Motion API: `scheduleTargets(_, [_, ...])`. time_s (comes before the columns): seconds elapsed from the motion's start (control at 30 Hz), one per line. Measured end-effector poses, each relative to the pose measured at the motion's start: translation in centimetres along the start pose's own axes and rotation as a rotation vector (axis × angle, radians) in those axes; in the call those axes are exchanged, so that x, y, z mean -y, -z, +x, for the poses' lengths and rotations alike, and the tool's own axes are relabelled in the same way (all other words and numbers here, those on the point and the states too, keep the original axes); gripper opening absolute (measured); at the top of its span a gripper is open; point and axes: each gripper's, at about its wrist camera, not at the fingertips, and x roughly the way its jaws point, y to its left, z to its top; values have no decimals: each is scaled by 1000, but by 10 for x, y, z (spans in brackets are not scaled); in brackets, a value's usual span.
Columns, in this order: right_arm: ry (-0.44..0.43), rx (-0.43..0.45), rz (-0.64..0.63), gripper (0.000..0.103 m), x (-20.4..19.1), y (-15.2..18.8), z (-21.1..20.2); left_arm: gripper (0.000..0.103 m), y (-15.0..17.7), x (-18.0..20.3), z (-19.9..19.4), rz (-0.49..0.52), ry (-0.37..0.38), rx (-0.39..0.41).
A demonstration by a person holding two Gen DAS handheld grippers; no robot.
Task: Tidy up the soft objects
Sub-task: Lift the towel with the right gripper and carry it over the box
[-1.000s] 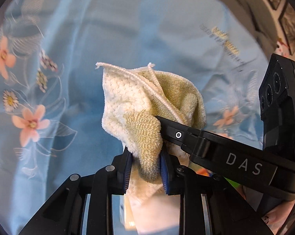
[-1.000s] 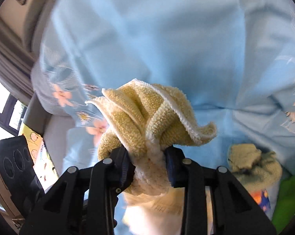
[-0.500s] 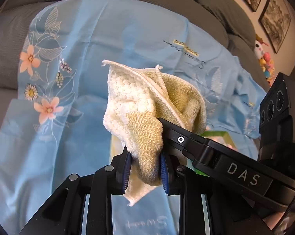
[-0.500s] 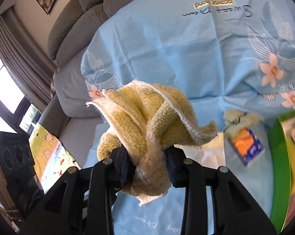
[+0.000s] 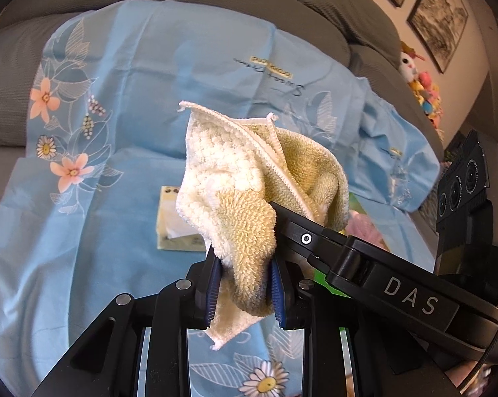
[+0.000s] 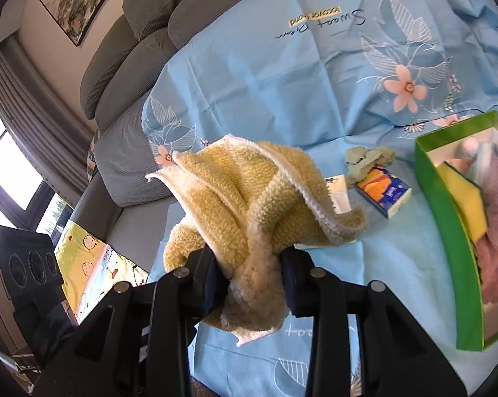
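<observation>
Lettering "DAS" (white) on right gripper (image 5: 275, 231).

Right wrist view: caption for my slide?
Right gripper clamps a bunched yellow towel above the blue sheet, green box nearby.

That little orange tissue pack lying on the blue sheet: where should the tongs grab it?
Take the tissue pack across its two long sides, coming from above: it lies flat on the sheet, with the rag touching only its far end.

A crumpled pale-yellow terry washcloth with white stitched edging (image 5: 249, 198) (image 6: 258, 198) hangs bunched above the blue floral sheet (image 6: 249, 66). Both ends are pinched, corners flaring upward.
</observation>
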Motion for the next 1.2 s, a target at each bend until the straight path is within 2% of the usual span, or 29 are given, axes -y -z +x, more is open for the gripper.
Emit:
scheduleTargets(0.33, [66, 87, 24, 34, 6, 13, -48, 26, 8, 39, -8, 75, 72, 9])
scheduleTargets(0.57, [112, 144, 55, 34, 21, 17, -77, 26, 12, 71, 1, 124, 126, 0])
scheduleTargets(1.03, [196, 259, 193, 35, 91, 11, -130, 26, 4, 144, 53, 229, 260, -63])
scheduleTargets(1.2, [205, 290, 241, 36, 121, -1, -141, 26, -8, 169, 79, 270, 283, -83])
